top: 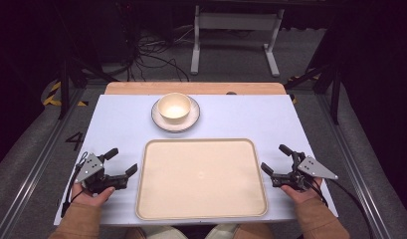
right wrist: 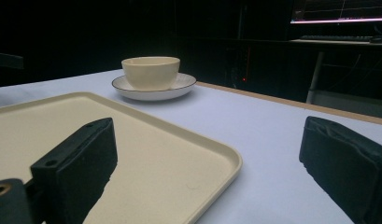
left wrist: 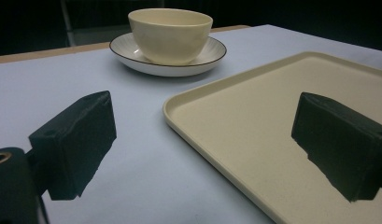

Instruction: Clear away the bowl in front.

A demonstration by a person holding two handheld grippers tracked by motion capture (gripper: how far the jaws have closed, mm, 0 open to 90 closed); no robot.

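Note:
A cream bowl [top: 174, 107] stands upright on a white plate with a dark rim [top: 159, 121] at the back middle of the table. In front of it lies an empty beige tray [top: 201, 178]. My left gripper [top: 121, 162] rests by the tray's left edge, jaws wide apart and empty. My right gripper [top: 274, 158] rests by the tray's right edge, also open and empty. In the left gripper view the bowl [left wrist: 171, 35], plate [left wrist: 132, 59] and tray [left wrist: 254, 126] lie ahead between the fingers [left wrist: 74, 140]. The right gripper view shows the bowl [right wrist: 150, 71] and tray [right wrist: 146, 158] too.
The table [top: 116, 124] has a pale blue top with a wooden strip [top: 141, 88] along its far edge. Beyond it are a white desk frame [top: 236, 35] and loose cables [top: 151, 57] on the floor. Metal rails [top: 37, 159] flank the table.

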